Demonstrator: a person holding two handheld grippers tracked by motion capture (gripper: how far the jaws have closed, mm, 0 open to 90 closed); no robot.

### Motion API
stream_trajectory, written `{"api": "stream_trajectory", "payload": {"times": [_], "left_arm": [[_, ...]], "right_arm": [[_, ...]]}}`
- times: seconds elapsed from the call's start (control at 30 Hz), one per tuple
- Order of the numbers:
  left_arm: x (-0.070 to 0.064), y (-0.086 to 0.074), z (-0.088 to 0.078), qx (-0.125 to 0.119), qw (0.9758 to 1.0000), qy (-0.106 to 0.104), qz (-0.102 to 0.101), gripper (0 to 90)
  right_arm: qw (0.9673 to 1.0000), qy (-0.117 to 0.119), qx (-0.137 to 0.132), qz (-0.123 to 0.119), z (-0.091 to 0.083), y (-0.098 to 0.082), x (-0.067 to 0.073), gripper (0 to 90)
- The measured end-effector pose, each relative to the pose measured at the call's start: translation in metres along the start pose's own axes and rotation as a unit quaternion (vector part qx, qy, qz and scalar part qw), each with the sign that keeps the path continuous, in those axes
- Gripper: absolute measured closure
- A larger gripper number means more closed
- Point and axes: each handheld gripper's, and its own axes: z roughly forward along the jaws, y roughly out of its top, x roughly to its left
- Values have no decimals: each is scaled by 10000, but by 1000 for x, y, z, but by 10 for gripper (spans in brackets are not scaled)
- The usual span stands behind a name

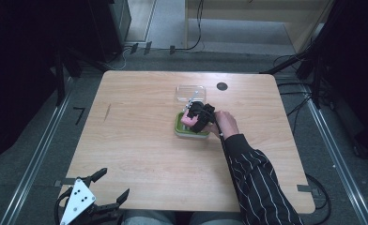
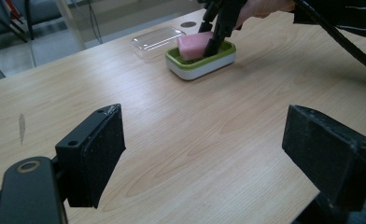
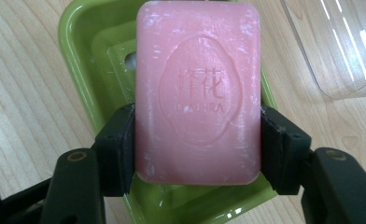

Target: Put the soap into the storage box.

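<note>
Pink soap bar point(image 3: 197, 93) clamped in right hand-held gripper point(image 3: 197, 154) above green soap dish point(image 3: 78, 51); left hand-held gripper point(image 1: 109, 185) gapes empty, well short of dish.

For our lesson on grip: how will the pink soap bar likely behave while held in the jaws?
The soap bar looks rigid, so it probably won't bend between the right gripper jaws. Its smooth, rounded sides may slip if wet. It's flat, so unlikely to roll in the green dish.

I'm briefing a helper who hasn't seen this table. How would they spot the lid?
Start at the wooden table and find the green soap dish near its middle. Just beyond it, toward the far edge, lies the lid: a clear, shallow plastic rectangle, see-through unlike its neighbours.
</note>
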Motion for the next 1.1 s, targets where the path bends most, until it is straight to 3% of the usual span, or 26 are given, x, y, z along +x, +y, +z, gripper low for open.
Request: {"api": "stream_trajectory", "payload": {"times": [0.27,0.4,0.8,1.1], "left_arm": [[0,0,0,17,10000,-4,20,139],[0,0,0,9,10000,-3,23,139],[-1,1,2,-6,10000,-25,40,139],[-1,1,2,-16,10000,-41,48,139]], "right_arm": [[9999,-27,-142,-87,-5,0,0,361],[9999,15,-110,48,-8,-2,0,337],[9991,81,169,392,-19,-10,1,178],[9976,111,422,544,-28,-15,6,139]]}}
